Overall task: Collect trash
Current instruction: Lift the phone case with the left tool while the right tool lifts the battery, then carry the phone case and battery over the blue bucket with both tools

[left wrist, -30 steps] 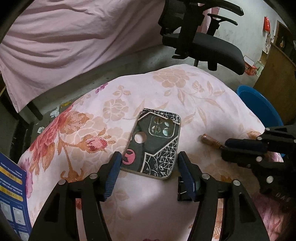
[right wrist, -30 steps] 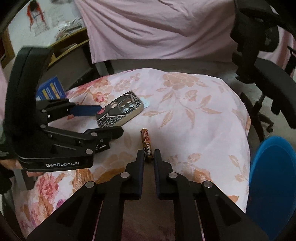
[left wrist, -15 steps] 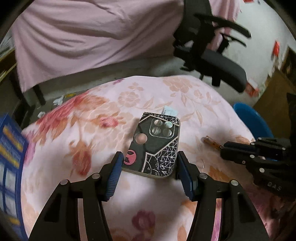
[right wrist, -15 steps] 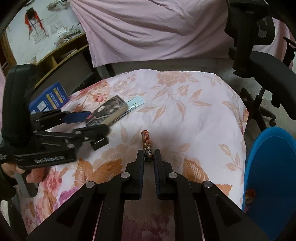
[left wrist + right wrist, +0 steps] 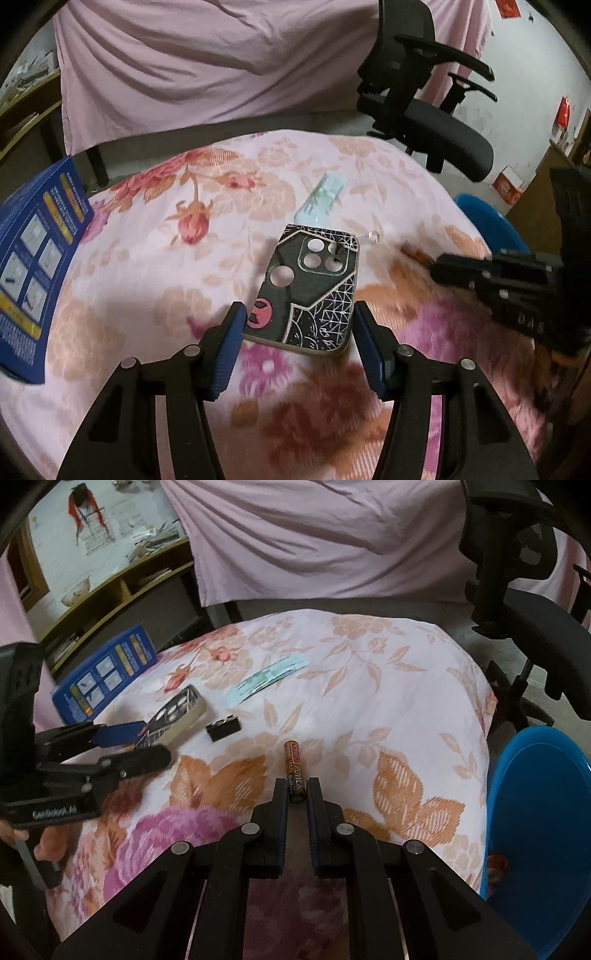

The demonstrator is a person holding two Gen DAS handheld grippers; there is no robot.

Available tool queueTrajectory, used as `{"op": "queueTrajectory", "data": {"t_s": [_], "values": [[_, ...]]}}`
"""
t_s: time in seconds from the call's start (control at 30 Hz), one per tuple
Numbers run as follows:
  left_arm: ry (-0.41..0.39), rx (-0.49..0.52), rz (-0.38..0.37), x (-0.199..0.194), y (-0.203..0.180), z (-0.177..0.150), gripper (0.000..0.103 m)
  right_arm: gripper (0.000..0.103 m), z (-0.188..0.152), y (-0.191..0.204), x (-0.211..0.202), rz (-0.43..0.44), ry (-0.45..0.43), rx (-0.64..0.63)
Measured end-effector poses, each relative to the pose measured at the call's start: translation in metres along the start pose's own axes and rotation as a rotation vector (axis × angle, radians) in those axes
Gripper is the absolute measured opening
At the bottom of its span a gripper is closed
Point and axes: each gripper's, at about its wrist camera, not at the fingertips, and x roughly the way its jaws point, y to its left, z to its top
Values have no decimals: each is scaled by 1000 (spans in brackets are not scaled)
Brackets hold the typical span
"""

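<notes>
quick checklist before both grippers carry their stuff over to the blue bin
1. Right gripper shut on battery: ok.
2. Battery held deep: not ok, only its near end sits between the fingers.
3. Left gripper clamped on phone case: cannot tell, the blue fingers flank its near end.
4. Blue bin within view beside the floral cloth: ok.
5. Trash remaining: not ok, paper strip and small black piece still lie there.

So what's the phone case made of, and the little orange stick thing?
The phone case looks like flexible plastic or rubber: matte black printed back, pale rim, cut-out camera holes. The orange stick is a battery, probably a metal can under a glossy printed wrapper; "POWER" and "Battery" are readable on it.
</notes>
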Motion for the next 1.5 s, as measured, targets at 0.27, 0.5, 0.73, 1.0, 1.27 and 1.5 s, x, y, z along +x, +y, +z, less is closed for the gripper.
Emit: {"op": "queueTrajectory", "data": {"t_s": [0.27,0.5,0.73,1.0,1.27,1.5], "values": [[29,39,24,7,-6,-2,53,15,7,3,8,-25,19,-21],[51,72,32,11,-6,0,53,24,10,-2,14,21,34,3],[32,35,44,6,-9,-2,52,8,7,-2,6,-16,1,16],[-132,-107,-29,-20,-16,-7,52,8,-5,-7,-39,-1,-213,58],[-408,-54,-69,-67,-59,12,52,8,-20,-12,-101,-22,-548,74],[-591,48,-112,-97,-101,30,52,8,-39,-21,-160,-113,-823,101]]}}
